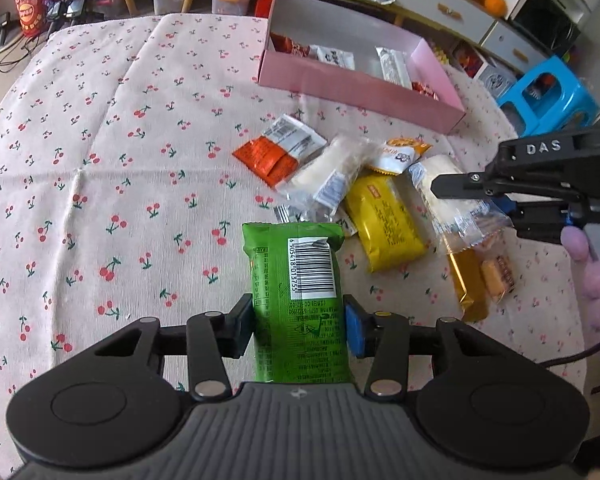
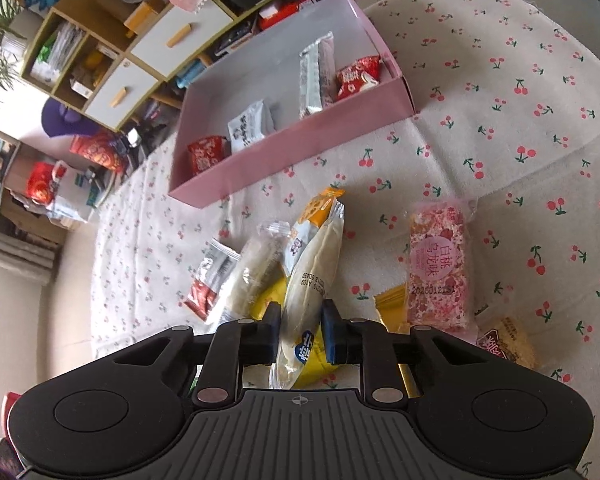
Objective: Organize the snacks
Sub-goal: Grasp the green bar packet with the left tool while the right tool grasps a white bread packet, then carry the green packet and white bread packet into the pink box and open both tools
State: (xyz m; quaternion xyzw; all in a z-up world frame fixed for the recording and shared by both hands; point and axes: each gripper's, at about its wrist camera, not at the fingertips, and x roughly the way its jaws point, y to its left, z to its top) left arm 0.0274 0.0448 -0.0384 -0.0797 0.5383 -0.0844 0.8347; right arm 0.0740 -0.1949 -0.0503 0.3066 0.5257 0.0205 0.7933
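On the cherry cloth: we see a loose heap of snacks between us and the pink box.
Box: open, well beyond the heap, with red and white packets along its floor.
Heap: orange packet, yellow packet, amber bar, pink bar; they crowd the way to the box.
Left gripper: we hold it clamped on the green packet, pads on its long sides.
Green packet: long axis runs away from us toward the heap, barcode side up, glossy.
Right gripper: clamped on the white bun.
White bun: clear wrapper, pale and plump, long axis pointing toward the box, over the yellow packet.
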